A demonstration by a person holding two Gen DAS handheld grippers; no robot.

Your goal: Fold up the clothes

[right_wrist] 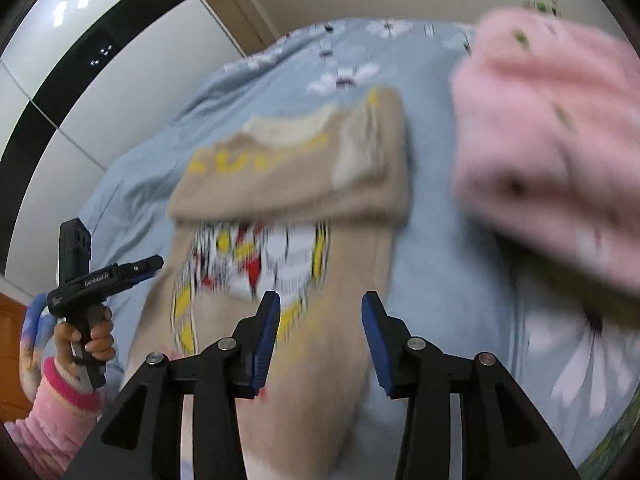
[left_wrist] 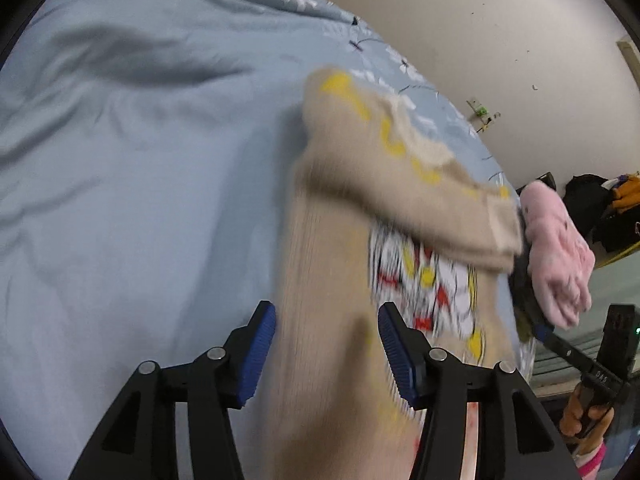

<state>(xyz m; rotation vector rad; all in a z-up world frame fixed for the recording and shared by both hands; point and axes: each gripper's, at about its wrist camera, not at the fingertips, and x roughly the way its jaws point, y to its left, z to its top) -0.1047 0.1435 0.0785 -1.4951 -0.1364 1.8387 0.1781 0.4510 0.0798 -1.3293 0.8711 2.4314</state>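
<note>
White lettering runs along the side of the left gripper (right_wrist: pixel 150 266) in the right wrist view, too small and smeared to read for certain. On the right gripper (left_wrist: pixel 540 330), seen from the left wrist view, there's a short white mark on the black body, and it's not legible either. Yellow letters cross the folded top of the beige sweater (right_wrist: pixel 280 184), blurred past reading. The cartoon print below them carries no readable words.

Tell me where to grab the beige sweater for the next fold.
Probably the beige sweater by its near hem, coming from the near side with the right tongs: that end lies flat and unfolded below them, while the far end is already doubled over.
</note>
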